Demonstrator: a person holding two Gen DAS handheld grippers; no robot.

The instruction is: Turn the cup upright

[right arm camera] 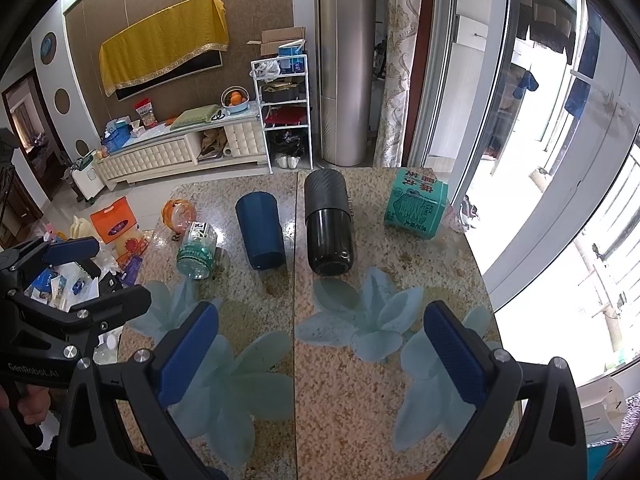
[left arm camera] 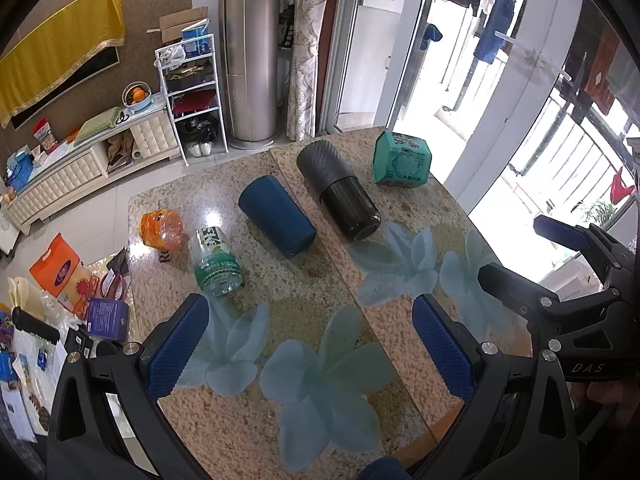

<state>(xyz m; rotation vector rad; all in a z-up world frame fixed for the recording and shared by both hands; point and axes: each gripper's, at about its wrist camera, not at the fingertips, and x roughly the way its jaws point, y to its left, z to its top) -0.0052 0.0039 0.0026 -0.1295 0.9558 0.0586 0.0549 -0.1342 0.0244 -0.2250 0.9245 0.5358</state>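
Observation:
A dark blue cup (left arm camera: 277, 216) lies on its side on the speckled stone table (left arm camera: 280, 288), its mouth toward me; it also shows in the right wrist view (right arm camera: 259, 230). A black cylindrical tumbler (left arm camera: 337, 189) lies on its side just right of it, also in the right wrist view (right arm camera: 329, 223). My left gripper (left arm camera: 312, 344) is open and empty, above the near part of the table, well short of the cups. My right gripper (right arm camera: 322, 356) is open and empty, likewise short of them. It shows at the right edge of the left view (left arm camera: 524, 256).
A green plastic bottle (left arm camera: 216, 262) and an orange bottle (left arm camera: 162, 229) lie left of the blue cup. A teal packet (left arm camera: 402, 159) sits at the far right of the table. A cluttered side table (left arm camera: 52, 320) is to the left. A window stands to the right.

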